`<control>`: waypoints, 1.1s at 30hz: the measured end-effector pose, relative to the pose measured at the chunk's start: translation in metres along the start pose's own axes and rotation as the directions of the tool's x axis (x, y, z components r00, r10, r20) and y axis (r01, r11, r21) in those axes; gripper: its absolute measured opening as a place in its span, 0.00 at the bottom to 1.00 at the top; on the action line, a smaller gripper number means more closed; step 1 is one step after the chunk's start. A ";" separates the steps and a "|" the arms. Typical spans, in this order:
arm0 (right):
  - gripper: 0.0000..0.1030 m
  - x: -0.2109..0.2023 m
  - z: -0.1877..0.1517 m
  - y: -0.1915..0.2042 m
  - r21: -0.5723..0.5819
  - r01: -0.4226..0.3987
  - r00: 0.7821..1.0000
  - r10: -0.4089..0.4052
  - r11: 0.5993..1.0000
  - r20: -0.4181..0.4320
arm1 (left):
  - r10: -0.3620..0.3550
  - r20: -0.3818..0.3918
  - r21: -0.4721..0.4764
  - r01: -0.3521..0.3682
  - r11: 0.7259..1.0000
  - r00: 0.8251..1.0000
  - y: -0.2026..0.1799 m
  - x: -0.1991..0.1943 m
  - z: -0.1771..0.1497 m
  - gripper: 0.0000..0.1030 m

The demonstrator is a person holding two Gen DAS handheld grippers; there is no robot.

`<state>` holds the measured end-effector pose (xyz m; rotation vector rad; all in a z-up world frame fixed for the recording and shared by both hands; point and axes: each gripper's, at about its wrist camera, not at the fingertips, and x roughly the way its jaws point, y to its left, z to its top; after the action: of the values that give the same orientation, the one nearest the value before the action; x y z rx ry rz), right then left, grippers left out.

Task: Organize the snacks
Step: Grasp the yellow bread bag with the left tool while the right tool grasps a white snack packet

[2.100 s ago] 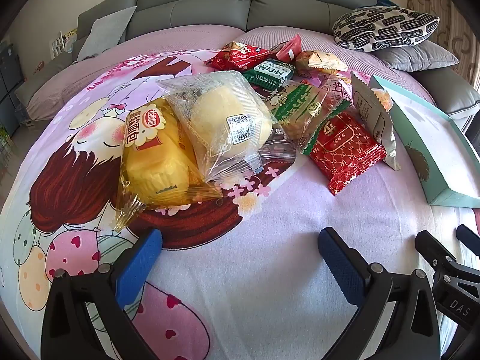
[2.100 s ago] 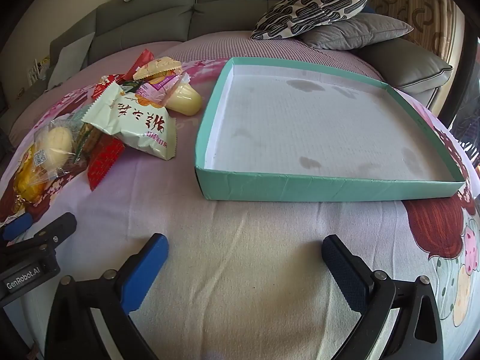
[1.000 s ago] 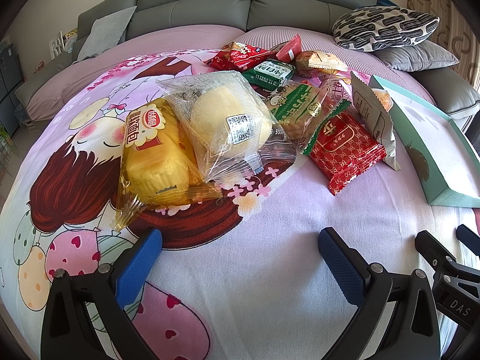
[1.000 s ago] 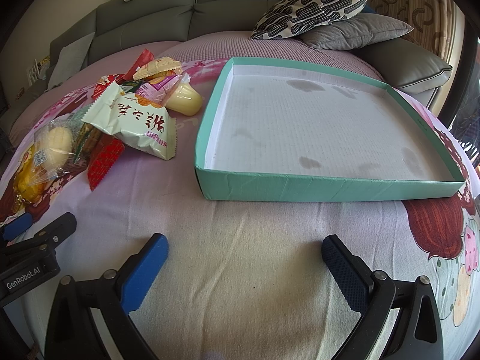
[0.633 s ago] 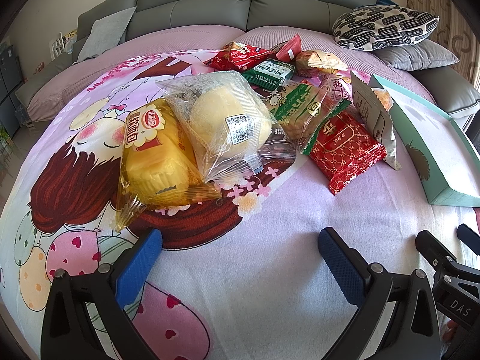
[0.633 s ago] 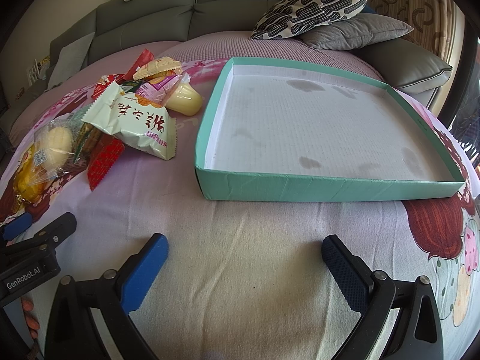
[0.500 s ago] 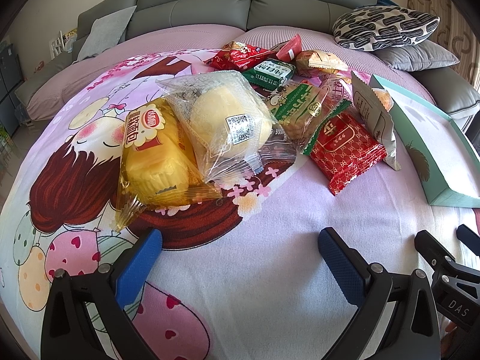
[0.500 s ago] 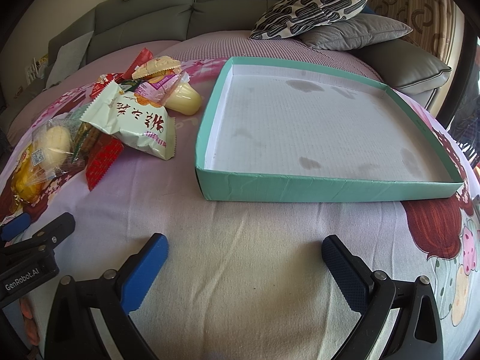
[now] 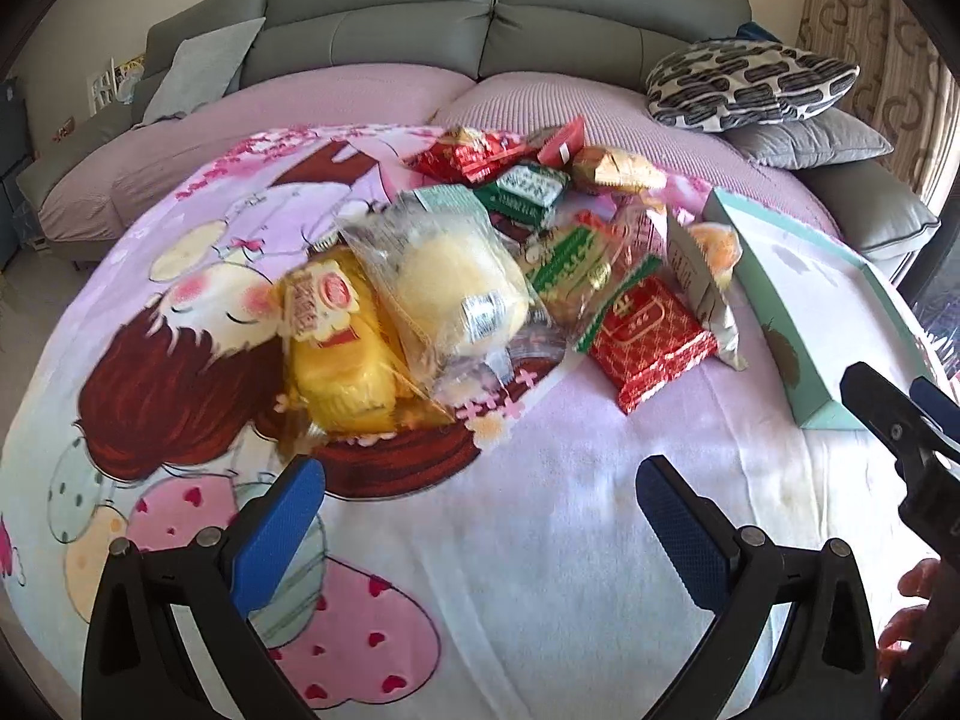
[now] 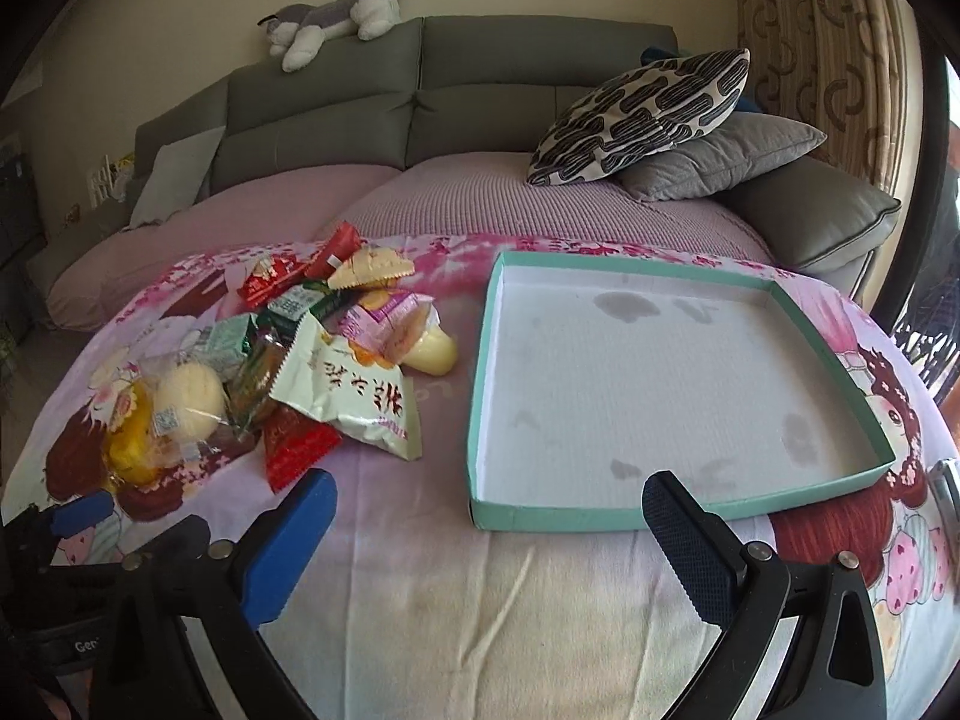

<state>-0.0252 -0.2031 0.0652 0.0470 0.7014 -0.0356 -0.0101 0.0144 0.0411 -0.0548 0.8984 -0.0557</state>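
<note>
While spread wide and empty, left claw [image 9: 480, 516] above the cartoon blanket [image 9: 540, 540], short of the snack pile [image 9: 480, 276]; right claw [image 10: 486, 534] likewise gaping, before the teal tray [image 10: 600, 519], pile just left of tray.

This is somebody's living room. A grey sofa [image 10: 420, 96] runs along the cream wall at twelve o'clock, with a plush husky [image 10: 336, 18] sprawled on top of its backrest. A black-and-white patterned cushion [image 10: 648, 114] leans on a plain grey one [image 10: 720, 165] at about two o'clock, and a patterned curtain [image 10: 828, 60] hangs beyond them. Underfoot of everything lies a pink cartoon blanket [image 9: 510, 540] showing a red-haired girl, spread over lilac ribbed seat covers [image 9: 336, 96].
</note>
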 end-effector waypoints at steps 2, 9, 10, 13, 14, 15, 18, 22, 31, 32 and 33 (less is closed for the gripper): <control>1.00 0.000 0.011 0.008 -0.003 -0.017 1.000 0.017 1.000 0.002 | 0.023 0.038 -0.004 -0.023 1.000 0.999 0.009 -0.014 0.009 1.00; 1.00 0.017 0.031 0.044 -0.028 -0.067 0.998 0.067 0.997 -0.012 | 0.070 0.028 -0.126 -0.066 0.990 0.997 0.060 -0.011 0.032 1.00; 0.99 0.022 0.031 0.048 -0.031 -0.072 0.997 0.071 0.997 -0.025 | 0.073 0.018 -0.145 -0.069 0.987 0.997 0.066 -0.008 0.033 1.00; 0.90 0.035 0.029 0.062 -0.070 -0.075 0.996 0.072 0.995 -0.046 | 0.072 0.001 -0.183 -0.071 0.980 0.997 0.079 0.002 0.035 1.00; 0.87 0.040 0.028 0.066 -0.083 -0.078 0.996 0.074 0.993 -0.055 | 0.069 -0.007 -0.190 -0.069 0.979 0.998 0.080 0.005 0.036 1.00; 0.83 0.044 0.028 0.069 -0.092 -0.080 0.995 0.074 0.993 -0.062 | 0.064 -0.013 -0.195 -0.065 0.979 0.998 0.081 0.009 0.036 0.99; 0.71 0.057 0.027 0.074 -0.107 -0.079 0.994 0.070 0.991 -0.085 | 0.050 -0.024 -0.205 -0.054 0.977 0.998 0.081 0.018 0.038 0.91; 0.55 0.068 0.028 0.077 -0.126 -0.063 0.994 0.052 0.990 -0.092 | 0.016 -0.041 -0.213 -0.024 0.977 0.999 0.080 0.031 0.039 0.78; 0.31 0.076 0.031 0.063 -0.084 -0.076 0.993 0.068 0.994 -0.095 | -0.048 -0.054 -0.244 0.034 0.969 0.997 0.078 0.048 0.040 0.47; 0.29 0.075 0.032 0.063 -0.084 -0.073 0.994 0.065 0.994 -0.092 | -0.041 -0.053 -0.244 0.027 0.969 0.998 0.078 0.049 0.040 0.46; 0.28 0.074 0.033 0.062 -0.086 -0.072 0.994 0.065 0.994 -0.088 | -0.036 -0.052 -0.245 0.022 0.969 0.998 0.078 0.049 0.040 0.45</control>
<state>0.0550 -0.1446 0.0444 -0.0130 0.7849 0.0638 0.0532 0.0896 0.0220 -0.2975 0.9567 0.0267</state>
